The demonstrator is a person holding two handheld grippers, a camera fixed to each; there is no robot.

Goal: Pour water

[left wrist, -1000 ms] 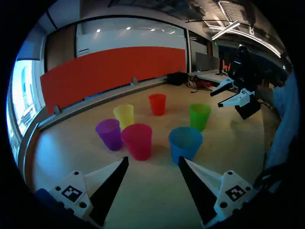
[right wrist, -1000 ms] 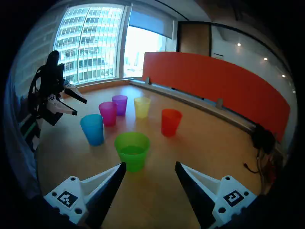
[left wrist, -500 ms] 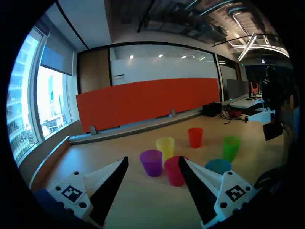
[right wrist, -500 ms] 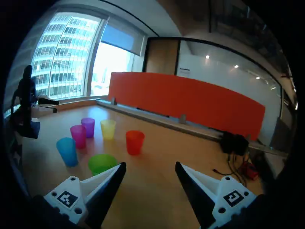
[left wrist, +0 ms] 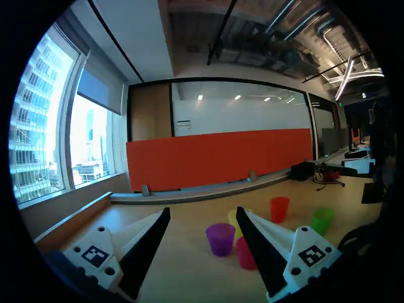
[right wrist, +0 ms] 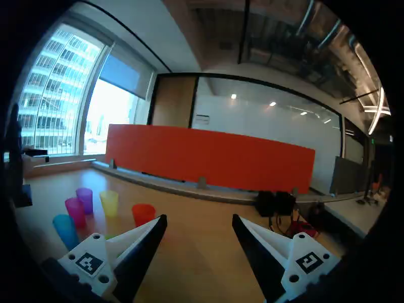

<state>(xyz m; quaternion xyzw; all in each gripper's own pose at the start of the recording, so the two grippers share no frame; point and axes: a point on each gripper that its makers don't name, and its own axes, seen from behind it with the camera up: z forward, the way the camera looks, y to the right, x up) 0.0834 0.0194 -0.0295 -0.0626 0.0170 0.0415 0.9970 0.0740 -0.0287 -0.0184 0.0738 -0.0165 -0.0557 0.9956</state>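
Left gripper (left wrist: 202, 209): jaws open, empty; purple cup (left wrist: 220, 239) ahead between them.
Right gripper (right wrist: 198, 216): jaws open, empty; red cup (right wrist: 143, 214) off left.
Advice: lower, centre cup, close gently.

Yellow cup (left wrist: 233, 216): right half behind a finger of the left gripper (left wrist: 202, 210).
Pink cup (left wrist: 244, 254): right side behind the same finger.
Green cup (right wrist: 108, 236): mostly behind the right gripper's (right wrist: 198, 217) finger.

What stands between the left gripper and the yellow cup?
The purple cup and the pink cup stand in front of the yellow cup, nearer to the left gripper, which is open and empty.
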